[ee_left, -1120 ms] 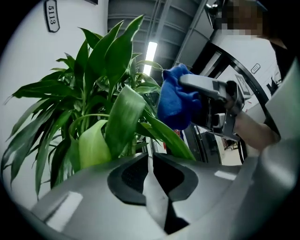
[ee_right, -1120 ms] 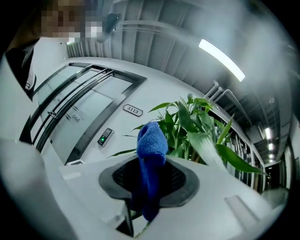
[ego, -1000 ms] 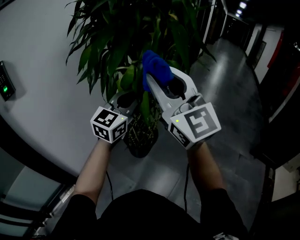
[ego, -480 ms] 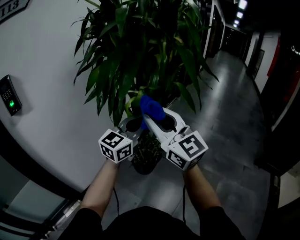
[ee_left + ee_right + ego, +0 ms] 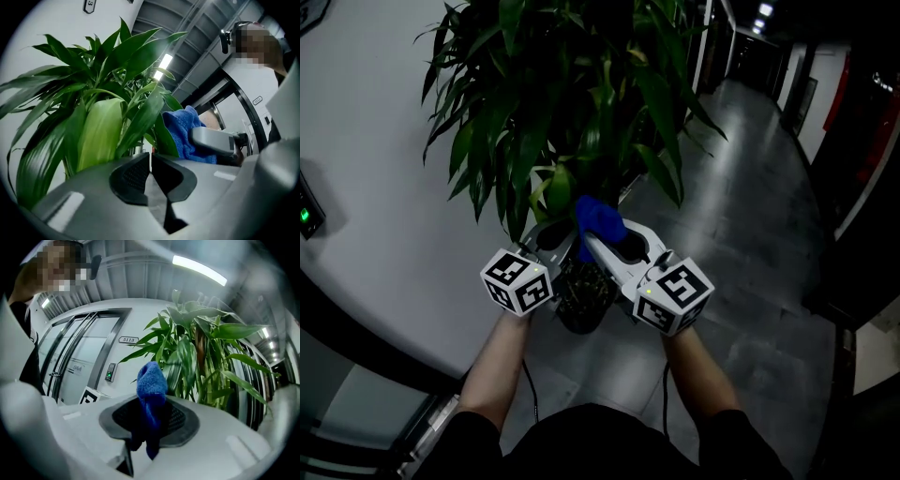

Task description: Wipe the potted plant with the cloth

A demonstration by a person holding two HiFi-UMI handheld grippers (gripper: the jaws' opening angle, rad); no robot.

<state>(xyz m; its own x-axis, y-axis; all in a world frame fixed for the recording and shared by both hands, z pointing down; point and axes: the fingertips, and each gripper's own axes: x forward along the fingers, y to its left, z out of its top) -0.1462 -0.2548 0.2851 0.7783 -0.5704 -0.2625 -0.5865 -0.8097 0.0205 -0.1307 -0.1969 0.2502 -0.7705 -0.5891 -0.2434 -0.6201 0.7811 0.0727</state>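
The potted plant (image 5: 572,103) has long green leaves, and its dark pot (image 5: 581,305) stands on the floor by the wall. My right gripper (image 5: 598,239) is shut on a blue cloth (image 5: 598,218), which bunches above the jaws (image 5: 151,380) just under the lowest leaves. The left gripper (image 5: 549,234) sits close beside it on the left. Its pads (image 5: 136,176) are shut with only a hairline gap and nothing seen between them. A pale green leaf (image 5: 101,136) rises right behind them. The cloth (image 5: 180,131) and the plant (image 5: 206,357) show in both gripper views.
A curved white wall (image 5: 384,187) runs behind the plant, with a keypad (image 5: 110,372) lit green on it. Beside the keypad are a glass door (image 5: 70,362) and a room sign (image 5: 127,339). Grey tiled corridor floor (image 5: 750,234) stretches to the right.
Both grippers have come down together from among the upper leaves to below the lowest ones, nearer the pot. The cloth stays in the right gripper.
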